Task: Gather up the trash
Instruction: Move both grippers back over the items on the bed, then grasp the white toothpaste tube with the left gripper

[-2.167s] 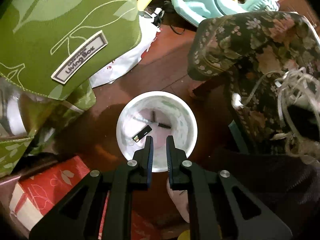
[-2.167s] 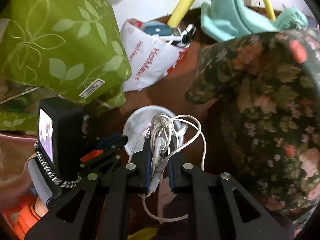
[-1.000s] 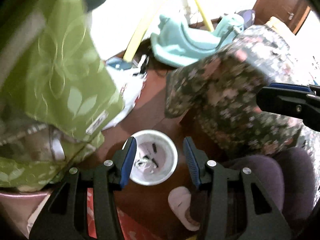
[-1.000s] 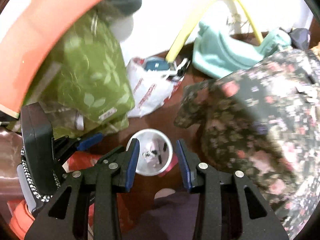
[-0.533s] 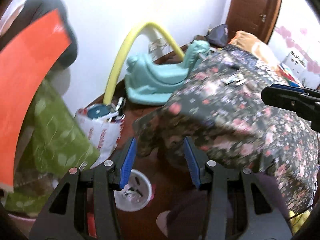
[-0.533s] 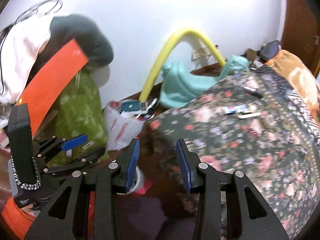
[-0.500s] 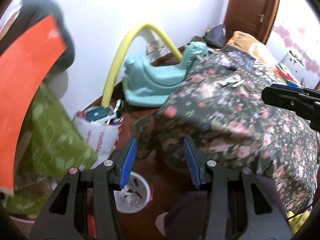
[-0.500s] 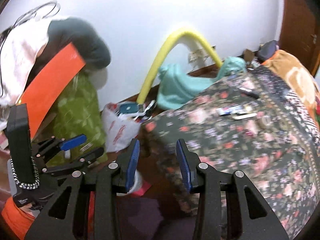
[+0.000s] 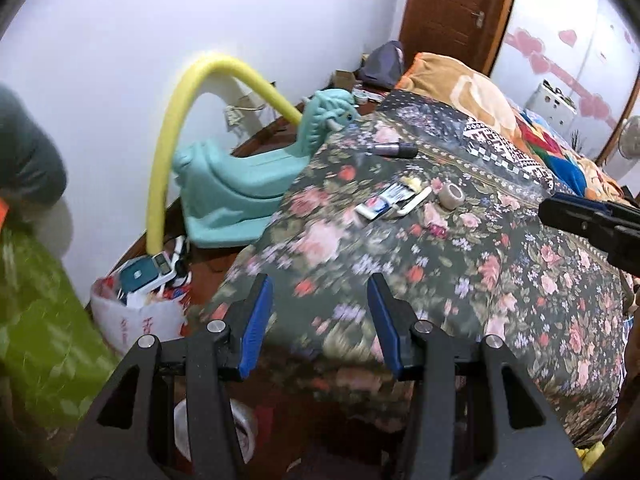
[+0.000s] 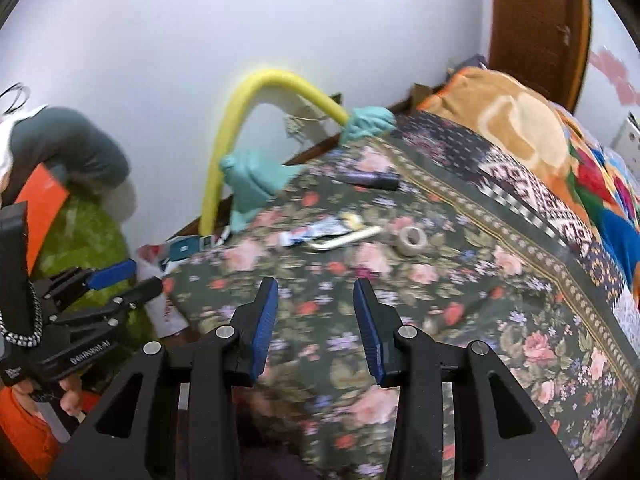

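Both grippers are open and empty, raised over the near edge of a floral bedspread (image 9: 460,280). My left gripper (image 9: 320,292) shows in its own view and at the left of the right wrist view (image 10: 128,278). My right gripper (image 10: 315,296) points at the bed. On the bedspread lie a squeezed tube (image 9: 380,202) (image 10: 316,234), a white stick (image 9: 416,200) (image 10: 348,240), a tape roll (image 9: 451,195) (image 10: 412,240) and a dark marker (image 9: 394,150) (image 10: 370,179). The white trash bucket (image 9: 244,436) stands on the floor below, mostly hidden by my left gripper.
A teal rocking toy (image 9: 248,184) and a bent yellow foam tube (image 9: 176,128) stand by the wall. A full white plastic bag (image 9: 140,312) and a green fabric box (image 9: 36,320) sit at the left. Blankets (image 10: 520,128) lie at the head of the bed.
Both grippers have risen from the bucket and tilted up toward the bed. The right gripper let the white cable go into the bucket and opened; the left gripper also opened.
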Motion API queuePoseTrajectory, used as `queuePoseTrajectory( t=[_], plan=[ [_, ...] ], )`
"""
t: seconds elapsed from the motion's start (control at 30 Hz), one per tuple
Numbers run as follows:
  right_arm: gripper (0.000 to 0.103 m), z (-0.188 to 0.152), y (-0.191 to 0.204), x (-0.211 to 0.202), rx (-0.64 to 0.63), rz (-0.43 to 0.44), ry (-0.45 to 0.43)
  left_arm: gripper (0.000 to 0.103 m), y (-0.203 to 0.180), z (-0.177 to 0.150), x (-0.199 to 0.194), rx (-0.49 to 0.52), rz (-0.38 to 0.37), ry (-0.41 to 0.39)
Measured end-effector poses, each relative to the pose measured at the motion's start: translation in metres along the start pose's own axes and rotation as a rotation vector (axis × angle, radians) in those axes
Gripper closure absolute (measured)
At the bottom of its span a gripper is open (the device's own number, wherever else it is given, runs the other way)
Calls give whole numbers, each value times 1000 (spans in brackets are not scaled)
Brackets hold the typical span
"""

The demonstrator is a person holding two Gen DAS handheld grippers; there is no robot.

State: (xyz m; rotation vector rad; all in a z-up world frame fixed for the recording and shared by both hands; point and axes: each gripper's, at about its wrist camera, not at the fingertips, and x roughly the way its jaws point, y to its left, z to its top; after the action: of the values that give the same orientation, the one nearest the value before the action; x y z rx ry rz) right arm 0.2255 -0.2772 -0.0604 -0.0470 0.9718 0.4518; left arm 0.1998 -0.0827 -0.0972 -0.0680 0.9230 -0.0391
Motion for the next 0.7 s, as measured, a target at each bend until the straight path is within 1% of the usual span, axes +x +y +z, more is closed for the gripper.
queuePoseTrajectory(
  t=[0.17,0.27,0.43,0.53,0.6,0.7],
  plan=[
    [67,6,-41,24,52,-35,37,54,-22,26,34,60,-33,16],
    [67,12,-64,42,93,-40,62,52,-34,43,56,99,-52,23],
    [66,21,-87,73,120,-45,102,51,-47,68,102,132,-83,55],
    [59,24,-96,93,119,-47,119,51,-50,78,129,145,-100,89],
    [52,26,-101,105,122,-43,127,51,-52,81,144,154,-111,112],
    [51,28,-107,124,128,-26,144,51,-55,82,162,175,-122,139]
  ],
)
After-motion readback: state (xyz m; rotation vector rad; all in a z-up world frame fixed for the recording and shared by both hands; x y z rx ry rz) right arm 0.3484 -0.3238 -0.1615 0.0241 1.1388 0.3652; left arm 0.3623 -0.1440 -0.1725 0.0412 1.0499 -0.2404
